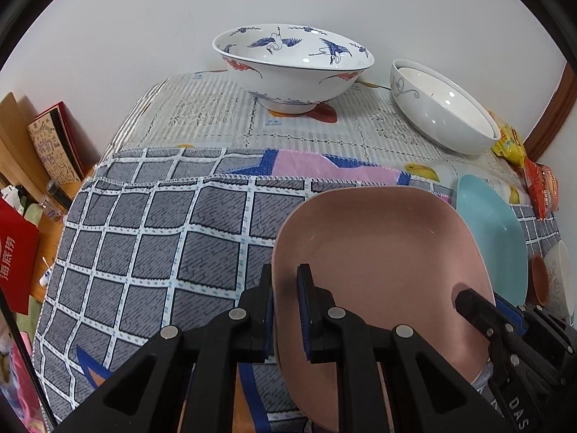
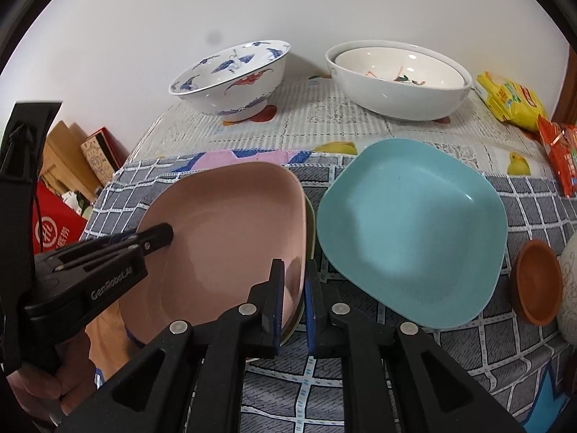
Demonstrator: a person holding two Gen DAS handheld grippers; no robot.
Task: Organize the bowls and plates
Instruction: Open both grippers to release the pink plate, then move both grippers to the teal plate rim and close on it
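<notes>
A pink square plate (image 1: 378,270) (image 2: 230,238) is held above the checked cloth by both grippers. My left gripper (image 1: 286,310) is shut on its left rim and shows in the right wrist view (image 2: 158,238). My right gripper (image 2: 294,303) is shut on its right rim, with a second plate edge (image 2: 309,223) just under it; it shows in the left wrist view (image 1: 476,306). A teal square plate (image 2: 411,231) (image 1: 490,238) lies to the right. A crane-painted bowl (image 1: 292,61) (image 2: 230,75) and stacked white bowls (image 2: 396,79) (image 1: 443,108) stand at the back.
A small brown dish (image 2: 537,281) and a patterned white bowl (image 2: 569,288) sit at the right edge. Yellow (image 2: 508,101) and red (image 2: 559,151) snack packets lie at back right. Boxes and a red bag (image 1: 18,252) stand beyond the table's left edge. The wall is close behind.
</notes>
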